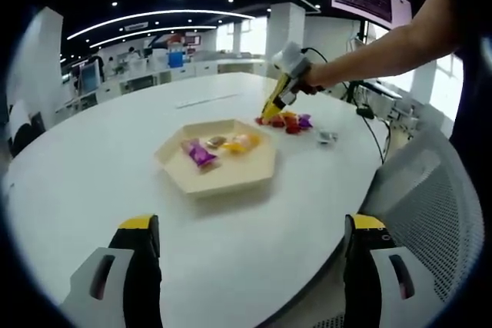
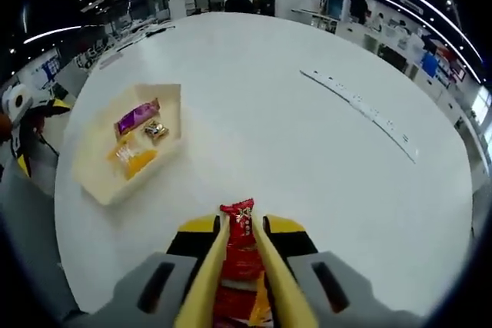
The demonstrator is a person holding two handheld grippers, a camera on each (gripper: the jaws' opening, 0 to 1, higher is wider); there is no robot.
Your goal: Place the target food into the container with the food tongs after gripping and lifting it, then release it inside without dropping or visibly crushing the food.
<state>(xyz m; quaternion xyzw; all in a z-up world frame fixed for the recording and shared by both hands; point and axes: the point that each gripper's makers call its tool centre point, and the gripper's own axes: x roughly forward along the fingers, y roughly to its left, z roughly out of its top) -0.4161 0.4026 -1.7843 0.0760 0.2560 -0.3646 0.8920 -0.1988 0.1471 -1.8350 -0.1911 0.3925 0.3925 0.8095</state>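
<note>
Right hand-held gripper point(image 2: 241, 247): clenched on yellow food tongs point(image 2: 265, 270), whose two arms run forward between its jaws and pinch a red food packet point(image 2: 240, 240). Packet upright between the tong arms, its crimped top edge poking past their tips, above the white tabletop point(image 2: 307, 128). Seen from the left gripper view, this same right hand-held gripper point(image 1: 286, 74) is held by a person's hand point(image 1: 314, 76), the yellow tongs point(image 1: 275, 101) angled down to a small heap of wrapped snacks point(image 1: 290, 121) in red, orange and purple, lying just beside the container.

Left hand-held gripper point(image 1: 250, 247): released, jaws wide apart with nothing between them, over the near edge of the tabletop point(image 1: 100, 159).

Container point(image 1: 219, 155): pale hexagonal tray, flat on the tabletop, well apart from the left gripper. Contents: one purple packet point(image 1: 198, 151), one orange-yellow packet point(image 1: 240, 143), one small brownish wrapped piece point(image 1: 216, 141). In the right gripper view the tray point(image 2: 96, 170) sits to the left, apart from the held packet.

Also on the tabletop: one small silver-wrapped item point(image 1: 327, 137) near the heap; a long pale strip point(image 2: 361, 109) across the far side.
</note>
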